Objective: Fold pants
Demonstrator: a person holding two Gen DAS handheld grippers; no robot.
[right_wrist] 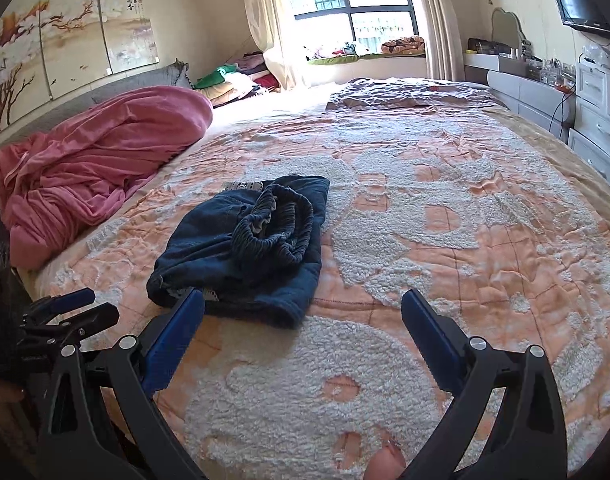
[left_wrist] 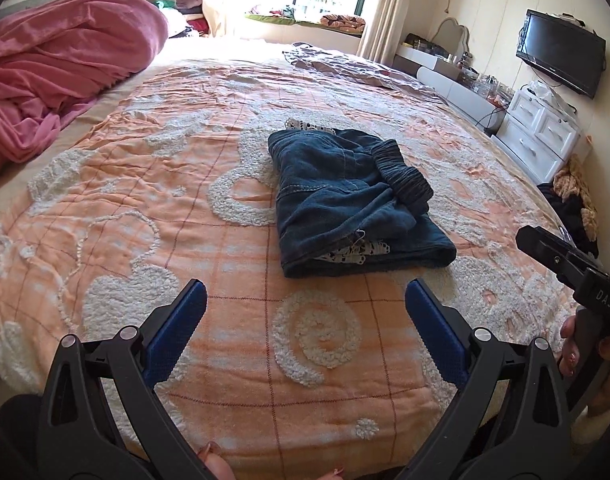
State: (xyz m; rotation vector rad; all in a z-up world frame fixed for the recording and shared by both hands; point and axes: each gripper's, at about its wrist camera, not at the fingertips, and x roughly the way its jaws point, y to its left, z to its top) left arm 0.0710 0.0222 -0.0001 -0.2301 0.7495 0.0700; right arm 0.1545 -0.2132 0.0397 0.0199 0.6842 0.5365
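Dark blue denim pants (left_wrist: 345, 200) lie folded into a compact stack on the orange and white bedspread (left_wrist: 165, 200), with the elastic waistband bunched on top and white lace trim poking out. My left gripper (left_wrist: 305, 292) hovers open just short of the stack, nothing between its blue pads. In the right wrist view the same pants (right_wrist: 245, 244) sit ahead and to the left. My right gripper (right_wrist: 303, 300) is open and empty, its left pad close to the stack's near edge. The other gripper's body shows at each view's edge.
A pink blanket (left_wrist: 57, 72) is heaped at the left side of the bed. A grey quilt (right_wrist: 405, 94) lies at the far end. White drawers (left_wrist: 541, 128), a dresser and a wall TV (left_wrist: 561, 54) line the right wall. A hand (left_wrist: 585, 352) holds the right tool.
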